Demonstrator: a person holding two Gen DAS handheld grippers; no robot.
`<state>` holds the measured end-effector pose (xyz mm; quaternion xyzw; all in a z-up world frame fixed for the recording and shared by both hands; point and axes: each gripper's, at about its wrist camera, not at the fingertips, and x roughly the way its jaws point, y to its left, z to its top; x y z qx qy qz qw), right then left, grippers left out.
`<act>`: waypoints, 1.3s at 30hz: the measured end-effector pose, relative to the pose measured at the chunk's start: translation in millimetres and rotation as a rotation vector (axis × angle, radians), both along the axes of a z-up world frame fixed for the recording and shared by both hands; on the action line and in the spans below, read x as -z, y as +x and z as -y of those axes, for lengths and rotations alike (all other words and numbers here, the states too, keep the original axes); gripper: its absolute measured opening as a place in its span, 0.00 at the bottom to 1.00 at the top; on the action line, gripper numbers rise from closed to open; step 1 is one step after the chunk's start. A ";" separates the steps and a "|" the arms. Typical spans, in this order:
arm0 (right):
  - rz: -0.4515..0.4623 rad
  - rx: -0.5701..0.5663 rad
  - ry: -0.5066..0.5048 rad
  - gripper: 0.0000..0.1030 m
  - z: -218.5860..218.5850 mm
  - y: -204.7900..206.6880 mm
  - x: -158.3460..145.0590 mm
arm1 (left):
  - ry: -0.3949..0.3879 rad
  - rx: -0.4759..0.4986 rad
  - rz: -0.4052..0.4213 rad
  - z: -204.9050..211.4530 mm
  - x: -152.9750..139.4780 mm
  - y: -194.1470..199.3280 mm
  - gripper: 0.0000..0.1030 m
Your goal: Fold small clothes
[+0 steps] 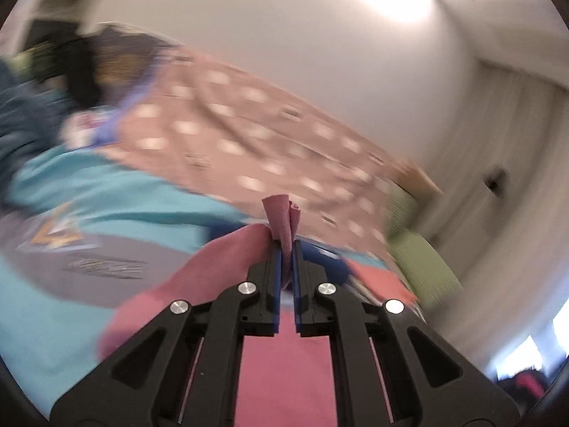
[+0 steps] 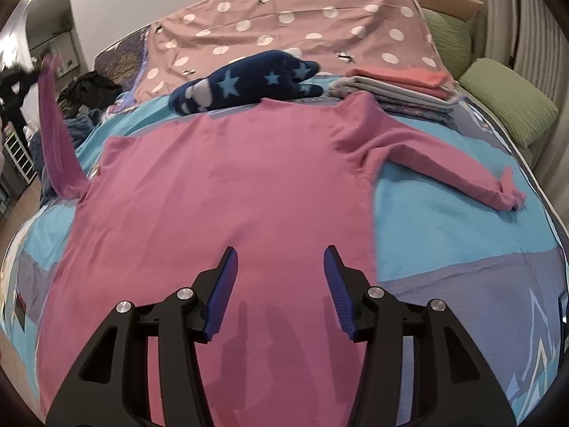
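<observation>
The left gripper (image 1: 287, 249) fingers are pinching the pink shirt (image 2: 227, 192) sleeve cuff, while the right gripper (image 2: 281, 263) fingers are hovering spread above the shirt's lower body.

My left gripper (image 1: 287, 245) is matte black plastic with angular linkage arms and triangular cut-outs, pinned by four round silver screws (image 1: 247, 288). Its fingers (image 1: 277, 284) carry flat blue pads. My right gripper (image 2: 281, 277) is built the same: black frame, silver screws (image 2: 374, 291), and blue pads (image 2: 334, 284) ridged along their inner faces.
</observation>
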<state>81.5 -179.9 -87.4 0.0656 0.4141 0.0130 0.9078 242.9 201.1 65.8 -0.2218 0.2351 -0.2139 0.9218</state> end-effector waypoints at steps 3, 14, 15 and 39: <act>0.000 0.034 0.007 0.51 17.8 0.2 1.3 | 0.035 0.168 0.013 66.9 -3.0 5.7 0.05; 0.008 0.084 0.047 0.55 59.3 -0.8 6.4 | 0.390 0.275 -0.031 187.2 54.9 5.2 0.52; 0.009 0.081 0.045 0.55 61.9 0.8 6.3 | 0.412 0.238 -0.041 176.9 59.6 2.4 0.53; -0.098 -0.296 0.078 0.50 -12.8 176.2 32.0 | 0.642 -0.241 -0.350 10.1 198.7 -34.5 0.67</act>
